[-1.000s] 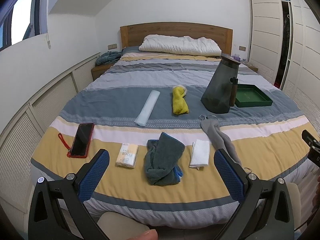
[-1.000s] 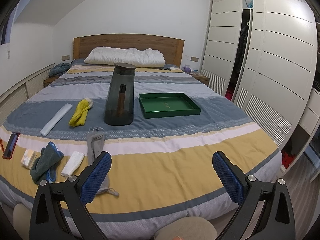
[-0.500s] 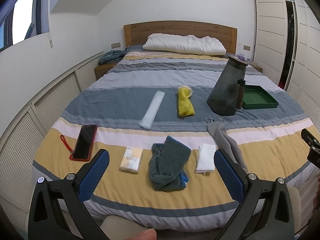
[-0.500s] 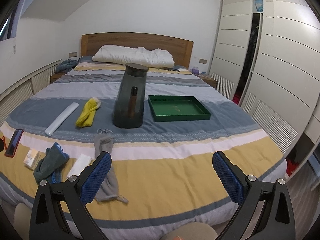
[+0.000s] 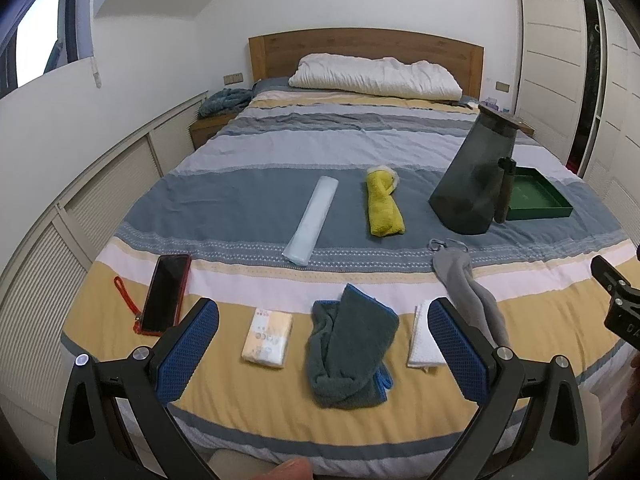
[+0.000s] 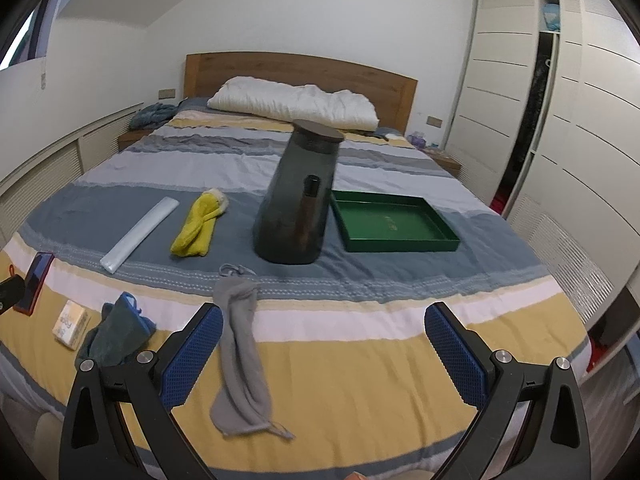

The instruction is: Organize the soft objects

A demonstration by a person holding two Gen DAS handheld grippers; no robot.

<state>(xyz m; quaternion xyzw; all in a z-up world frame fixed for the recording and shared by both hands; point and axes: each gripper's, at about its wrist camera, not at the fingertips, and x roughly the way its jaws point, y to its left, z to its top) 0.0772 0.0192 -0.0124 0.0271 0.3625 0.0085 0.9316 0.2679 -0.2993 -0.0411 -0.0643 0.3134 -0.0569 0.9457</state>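
Lying beneath right claw (image 6: 323,354), grey cloth (image 6: 240,354)

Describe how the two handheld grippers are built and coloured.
Both match. The left gripper and right gripper each have black angular frames with silver bolts and two fingers faced with blue, dimpled pads. No cables or sleeves show.

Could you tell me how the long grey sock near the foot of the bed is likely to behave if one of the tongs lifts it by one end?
The grey sock lies limp and wrinkled along the bedspread, so it will probably drape and dangle, not hold shape. It looks thin, likely light. A loose cord trails from its near end and may swing or snag.
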